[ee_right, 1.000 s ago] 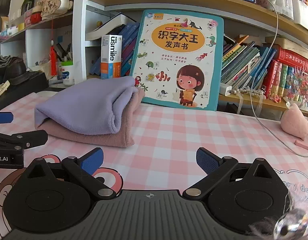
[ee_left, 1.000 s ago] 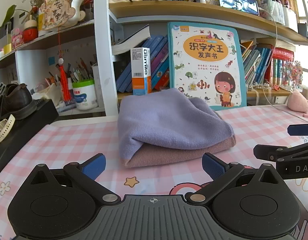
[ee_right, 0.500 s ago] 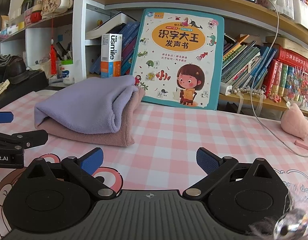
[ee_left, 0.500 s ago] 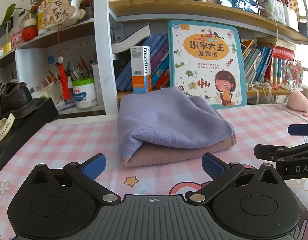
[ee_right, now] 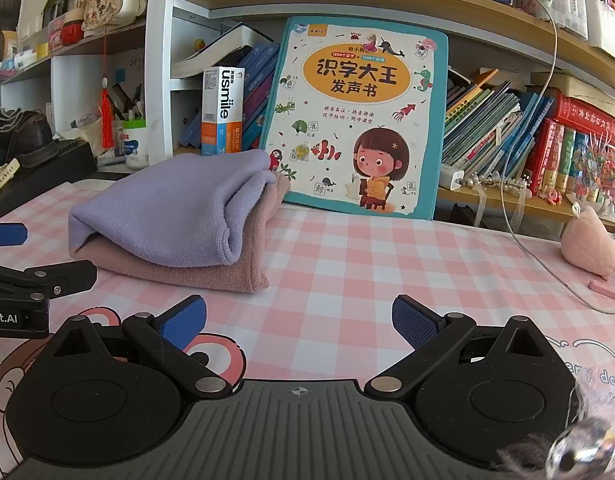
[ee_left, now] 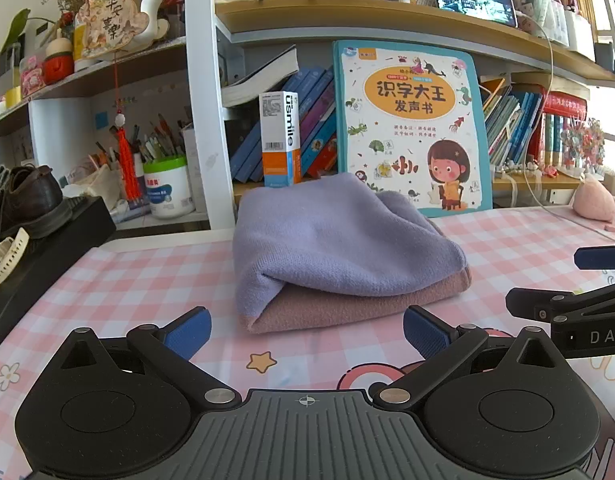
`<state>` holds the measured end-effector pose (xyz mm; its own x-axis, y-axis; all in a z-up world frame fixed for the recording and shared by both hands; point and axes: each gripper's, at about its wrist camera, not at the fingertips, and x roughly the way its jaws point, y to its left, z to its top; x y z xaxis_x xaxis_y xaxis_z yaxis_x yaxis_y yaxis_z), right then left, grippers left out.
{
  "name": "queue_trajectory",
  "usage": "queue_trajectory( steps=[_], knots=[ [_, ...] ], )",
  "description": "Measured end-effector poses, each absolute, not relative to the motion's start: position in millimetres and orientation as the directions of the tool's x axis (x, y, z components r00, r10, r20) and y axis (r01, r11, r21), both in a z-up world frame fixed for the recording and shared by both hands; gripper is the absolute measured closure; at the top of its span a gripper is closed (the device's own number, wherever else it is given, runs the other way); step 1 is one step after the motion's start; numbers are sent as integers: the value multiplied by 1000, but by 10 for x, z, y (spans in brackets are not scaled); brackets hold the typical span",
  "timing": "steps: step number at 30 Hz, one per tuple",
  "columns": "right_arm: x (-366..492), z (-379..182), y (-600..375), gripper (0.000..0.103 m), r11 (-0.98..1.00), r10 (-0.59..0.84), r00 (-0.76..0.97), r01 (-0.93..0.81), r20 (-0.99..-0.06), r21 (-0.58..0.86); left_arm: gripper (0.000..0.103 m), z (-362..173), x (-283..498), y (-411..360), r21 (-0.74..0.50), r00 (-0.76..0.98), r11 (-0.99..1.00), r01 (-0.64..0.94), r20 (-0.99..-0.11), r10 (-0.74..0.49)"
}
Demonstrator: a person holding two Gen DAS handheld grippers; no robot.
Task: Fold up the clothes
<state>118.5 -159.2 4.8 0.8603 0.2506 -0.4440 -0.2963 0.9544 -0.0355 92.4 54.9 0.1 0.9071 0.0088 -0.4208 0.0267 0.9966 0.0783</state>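
A folded lilac garment [ee_left: 331, 240] lies on top of a folded dusty-pink garment [ee_left: 347, 306], stacked on the pink checked table mat [ee_left: 147, 280]. My left gripper [ee_left: 306, 334] is open and empty, just in front of the stack. In the right wrist view the stack [ee_right: 167, 216] lies ahead to the left. My right gripper [ee_right: 298, 322] is open and empty over the mat, to the right of the stack. Each gripper shows at the edge of the other's view.
A large children's book [ee_left: 411, 128] leans on the bookshelf behind the stack, beside a toothpaste box [ee_left: 281, 140]. A black box with a shoe [ee_left: 31, 196] stands at the left. A pink plush toy [ee_right: 587, 242] and a white cable [ee_right: 547, 272] lie at the right.
Both grippers stay open and almost still; the left view has shifted very slightly. The stack has not moved.
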Motion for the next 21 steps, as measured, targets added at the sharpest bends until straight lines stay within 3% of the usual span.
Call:
queue_trajectory(
  steps=[21],
  knots=[
    [1193,51,-1593,3,954,251,859,-298,-446,-37,0,-9,926,533,85,907,996,31,-421,8]
  ],
)
